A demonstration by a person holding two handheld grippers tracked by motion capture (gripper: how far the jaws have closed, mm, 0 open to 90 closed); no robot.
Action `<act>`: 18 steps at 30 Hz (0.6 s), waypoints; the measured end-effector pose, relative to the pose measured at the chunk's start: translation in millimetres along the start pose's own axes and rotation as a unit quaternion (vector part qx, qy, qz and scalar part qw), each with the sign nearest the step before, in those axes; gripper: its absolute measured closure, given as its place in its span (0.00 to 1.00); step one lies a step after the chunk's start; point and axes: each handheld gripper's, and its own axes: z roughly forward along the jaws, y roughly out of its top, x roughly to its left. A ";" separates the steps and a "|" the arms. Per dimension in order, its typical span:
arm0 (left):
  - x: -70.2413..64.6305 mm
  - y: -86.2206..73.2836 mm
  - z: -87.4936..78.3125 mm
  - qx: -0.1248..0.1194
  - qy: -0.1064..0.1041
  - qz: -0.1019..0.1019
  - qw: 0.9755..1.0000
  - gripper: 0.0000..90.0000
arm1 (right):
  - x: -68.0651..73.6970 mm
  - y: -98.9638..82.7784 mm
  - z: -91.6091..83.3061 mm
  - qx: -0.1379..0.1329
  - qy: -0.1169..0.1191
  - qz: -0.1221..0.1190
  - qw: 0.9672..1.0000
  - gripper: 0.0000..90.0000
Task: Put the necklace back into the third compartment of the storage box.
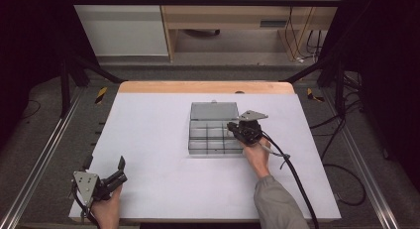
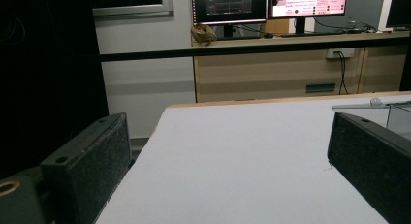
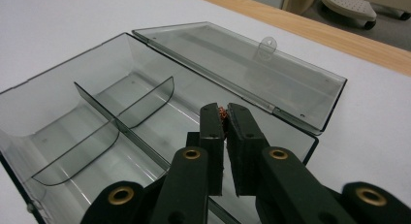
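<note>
Risk check: my right tongs (image 3: pixel 224 118) pinch a tiny copper-coloured bit (image 3: pixel 223 113) at the tips, over the open clear organizer box (image 1: pixel 214 137) mid counter (image 1: pixel 148 140). Grip's marginal, just tip contact, so I reckon any twist drops it in the wrong compartment or bounces it off a divider (image 3: pixel 123 118). Lid (image 3: pixel 252 69) lies flat behind; a nudge could shift the box. Left tongs (image 1: pixel 105 165) wide open, idle near the front-left counter corner.

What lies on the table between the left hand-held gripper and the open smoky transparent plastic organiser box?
Nothing: in the high view, bare white tabletop separates the left hand-held gripper from the box.
</note>
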 end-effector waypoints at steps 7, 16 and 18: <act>0.0 0.0 0.0 0.000 0.000 0.000 1.000 0.02 | 0.7 -2.8 5.7 0.016 0.000 -0.002 1.000 0.95; -0.1 0.0 0.0 0.000 0.000 0.000 1.000 0.02 | -1.5 -5.0 10.2 0.033 0.003 0.005 0.999 0.95; 0.0 0.0 0.1 0.000 0.000 0.000 1.000 0.02 | -1.8 -5.4 11.0 0.037 0.007 0.008 0.999 0.95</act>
